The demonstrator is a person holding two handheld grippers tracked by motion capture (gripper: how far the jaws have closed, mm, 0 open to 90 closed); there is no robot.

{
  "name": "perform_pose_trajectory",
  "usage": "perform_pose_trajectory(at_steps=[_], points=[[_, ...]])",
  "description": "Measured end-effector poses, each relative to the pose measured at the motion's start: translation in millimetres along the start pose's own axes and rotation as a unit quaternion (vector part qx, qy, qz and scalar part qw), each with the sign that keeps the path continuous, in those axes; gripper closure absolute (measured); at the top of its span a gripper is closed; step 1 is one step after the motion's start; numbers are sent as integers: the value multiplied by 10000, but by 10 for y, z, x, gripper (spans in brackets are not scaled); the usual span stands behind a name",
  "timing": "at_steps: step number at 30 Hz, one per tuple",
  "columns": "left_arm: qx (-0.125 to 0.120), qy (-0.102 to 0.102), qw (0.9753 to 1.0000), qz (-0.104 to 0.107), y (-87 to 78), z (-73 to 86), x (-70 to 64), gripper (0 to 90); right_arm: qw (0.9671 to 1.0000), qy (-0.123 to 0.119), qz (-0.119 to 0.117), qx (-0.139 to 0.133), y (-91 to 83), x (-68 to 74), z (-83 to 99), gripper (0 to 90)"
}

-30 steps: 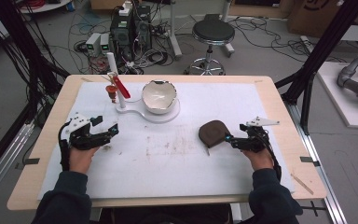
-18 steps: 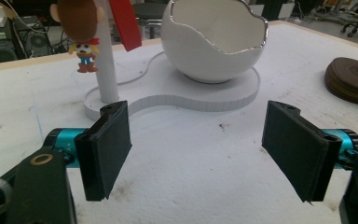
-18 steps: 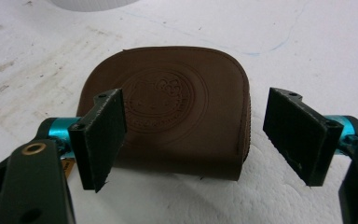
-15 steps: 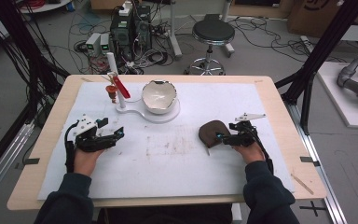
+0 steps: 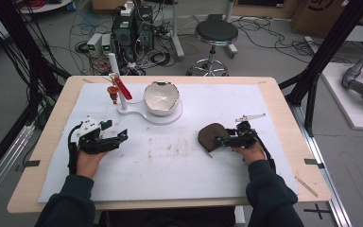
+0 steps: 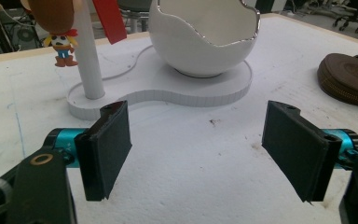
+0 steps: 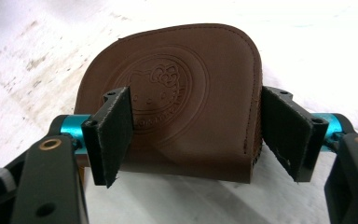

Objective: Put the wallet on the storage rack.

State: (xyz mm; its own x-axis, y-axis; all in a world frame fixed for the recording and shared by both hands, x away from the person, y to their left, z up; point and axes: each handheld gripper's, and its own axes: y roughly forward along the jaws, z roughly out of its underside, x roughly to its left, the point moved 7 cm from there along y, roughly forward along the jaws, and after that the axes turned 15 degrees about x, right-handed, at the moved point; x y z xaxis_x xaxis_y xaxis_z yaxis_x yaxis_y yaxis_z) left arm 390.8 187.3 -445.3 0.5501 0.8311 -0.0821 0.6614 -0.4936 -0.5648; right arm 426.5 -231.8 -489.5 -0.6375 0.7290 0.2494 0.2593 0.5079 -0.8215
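Brown leather pouch (image 7: 177, 107) lies between spread right gripper (image 7: 196, 140) jaws, frame centre; left gripper (image 6: 205, 149) spread, lower frame.

1 high view over the table (image 5: 274, 94), 2 close tool views, shared brown pouch (image 7: 186, 93).

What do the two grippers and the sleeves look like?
Both grippers, left gripper and right gripper, are black, with flat dark padded jaws on turquoise metal posts and brass-coloured rivets. A black cable trails from each. The left carries a pale plate. The sleeves are dark navy.
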Motion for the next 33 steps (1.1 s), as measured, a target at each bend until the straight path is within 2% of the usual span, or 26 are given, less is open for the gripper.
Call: perform_pose_trajectory(at_steps=[6,9,12,13,15,17,19,20,24,27,29,31,33], points=[[53,39,10000,55,38,-8,-33,243,9998,-157,-115,59,41,109,-9,276],[55,31,10000,67,46,-10,-44,244,9998,-86,-165,33,53,97,-4,252],[76,44,9999,85,57,-8,-55,244,9991,86,-405,73,74,72,5,253],[93,49,9999,87,63,-6,-63,244,9991,86,-405,73,74,72,5,253],[101,60,9999,98,75,-8,-81,244,9996,-62,-259,82,64,94,-7,268],[117,71,9998,129,91,-10,-104,244,9997,-128,-208,97,61,118,-10,272],[139,102,9997,151,110,-13,-127,244,9993,-306,-162,111,76,179,-24,276],[156,118,9997,133,117,-12,-133,249,9985,-530,-15,115,74,247,-50,313],[175,120,9997,111,133,-18,-132,254,9973,-714,149,122,79,320,-71,316],[207,121,9997,110,142,-16,-132,254,9974,-702,129,132,85,340,-74,317],[233,100,9996,94,152,-15,-138,255,9968,-779,120,114,90,372,-82,318],[288,86,9995,66,159,-5,-126,262,9970,-758,28,126,112,387,-82,311],[305,59,9995,45,152,0,-109,262,9982,-529,-234,128,134,340,-68,262]])
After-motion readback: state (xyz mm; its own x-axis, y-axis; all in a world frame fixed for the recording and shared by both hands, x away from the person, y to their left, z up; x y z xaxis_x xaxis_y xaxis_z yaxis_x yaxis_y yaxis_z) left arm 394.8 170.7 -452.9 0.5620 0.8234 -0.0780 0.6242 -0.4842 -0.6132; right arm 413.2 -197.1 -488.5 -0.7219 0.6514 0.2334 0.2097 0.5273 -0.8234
